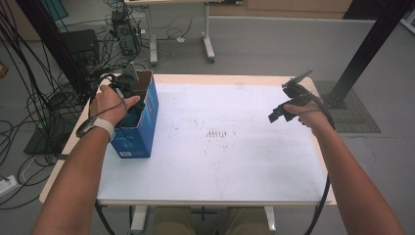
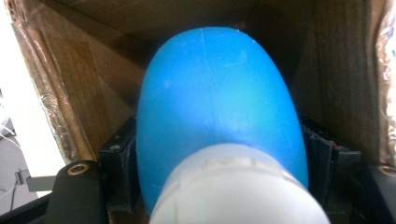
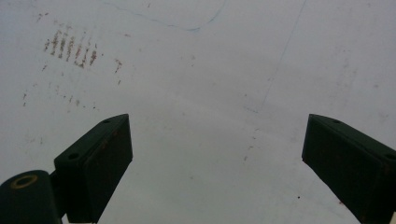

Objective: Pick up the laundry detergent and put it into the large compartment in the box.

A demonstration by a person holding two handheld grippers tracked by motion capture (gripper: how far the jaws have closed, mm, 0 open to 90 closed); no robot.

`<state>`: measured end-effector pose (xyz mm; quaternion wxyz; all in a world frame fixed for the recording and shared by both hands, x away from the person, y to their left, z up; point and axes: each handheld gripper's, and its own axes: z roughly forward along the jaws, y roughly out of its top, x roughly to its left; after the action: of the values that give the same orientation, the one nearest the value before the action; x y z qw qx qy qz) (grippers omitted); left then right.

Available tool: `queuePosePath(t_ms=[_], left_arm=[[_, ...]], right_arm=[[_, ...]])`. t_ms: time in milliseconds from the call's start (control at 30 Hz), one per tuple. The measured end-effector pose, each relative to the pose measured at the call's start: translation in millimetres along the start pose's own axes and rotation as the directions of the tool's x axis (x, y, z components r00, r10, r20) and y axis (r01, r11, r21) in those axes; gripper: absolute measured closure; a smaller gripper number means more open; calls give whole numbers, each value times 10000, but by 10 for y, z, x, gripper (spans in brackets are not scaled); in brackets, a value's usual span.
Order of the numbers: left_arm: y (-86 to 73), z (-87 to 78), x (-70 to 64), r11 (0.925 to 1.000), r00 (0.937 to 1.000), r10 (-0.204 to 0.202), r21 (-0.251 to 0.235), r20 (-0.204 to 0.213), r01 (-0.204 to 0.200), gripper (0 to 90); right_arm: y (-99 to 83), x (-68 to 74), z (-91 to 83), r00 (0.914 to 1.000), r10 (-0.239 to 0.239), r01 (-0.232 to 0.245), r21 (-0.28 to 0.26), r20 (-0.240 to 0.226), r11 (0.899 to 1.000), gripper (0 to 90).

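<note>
One hand reaches into box (other raised).

Right gripper is hovering over the white worktop, jaws spread wide apart. Brown scuff marks are showing upper left.

The open blue cardboard box stands on the white tabletop at its left edge, toward the far side. The left claw reaches down into the box, where a blue rounded plastic bottle with a white cap sits between its jaws. The right claw hangs over the tabletop's right side, well apart from the box.
</note>
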<state>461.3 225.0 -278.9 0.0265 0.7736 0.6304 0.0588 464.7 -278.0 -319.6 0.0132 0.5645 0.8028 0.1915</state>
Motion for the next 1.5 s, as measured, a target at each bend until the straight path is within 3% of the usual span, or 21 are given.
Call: queuePosePath(t_ms=[467,800,1100,1300,1500], left_arm=[[-51,-70,7,9993,9998,-181,-336,43,182,271],[-108,-173,47,9970,9988,-286,-707,404,314,268],[-151,-289,47,9945,9978,-392,-953,541,443,163],[-175,-363,34,9935,9973,-274,-1081,686,347,110],[-184,-478,-38,9917,9986,41,-1284,525,26,81]], right_arm=[[-2,27,-11,10000,-71,71,4,5,10000,84],[-2,56,-3,9998,-181,181,14,-13,9998,84],[-21,86,-25,9997,-234,234,13,-44,9997,84],[-43,80,-59,9997,-262,262,-29,-2,9997,84],[-70,61,-108,9998,-192,192,-80,67,9998,84]])
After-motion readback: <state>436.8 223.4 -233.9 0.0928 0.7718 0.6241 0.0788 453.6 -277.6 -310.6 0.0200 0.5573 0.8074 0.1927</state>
